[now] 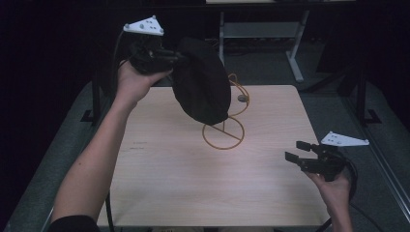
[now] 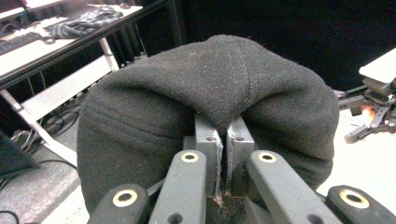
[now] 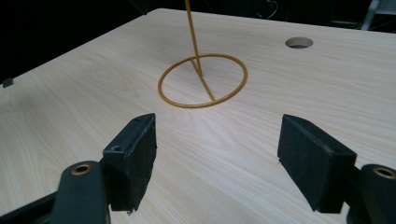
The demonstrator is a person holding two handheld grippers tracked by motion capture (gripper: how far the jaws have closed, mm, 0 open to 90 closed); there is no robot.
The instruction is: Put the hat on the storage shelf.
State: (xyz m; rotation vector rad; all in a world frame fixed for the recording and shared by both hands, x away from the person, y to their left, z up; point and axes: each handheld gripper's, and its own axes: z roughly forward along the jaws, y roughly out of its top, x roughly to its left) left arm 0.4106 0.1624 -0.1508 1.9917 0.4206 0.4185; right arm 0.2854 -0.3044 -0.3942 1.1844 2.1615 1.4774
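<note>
A black knitted hat (image 1: 202,82) hangs in the air over the back of the table, partly hiding a gold wire stand (image 1: 224,132). My left gripper (image 1: 170,57) is shut on the hat's edge, and in the left gripper view the fabric (image 2: 210,93) bulges over the closed jaws (image 2: 223,154). The stand's round base (image 3: 203,80) and thin upright rod lie ahead of my right gripper (image 3: 217,156), which is open and holds nothing. In the high view the right gripper (image 1: 296,151) hovers near the table's right front edge.
The light wooden table (image 1: 169,174) has a round cable hole (image 1: 242,98) near its back edge. A grey desk frame (image 1: 263,30) stands behind the table. A cluttered shelf (image 2: 70,23) sits at the far left of the left gripper view.
</note>
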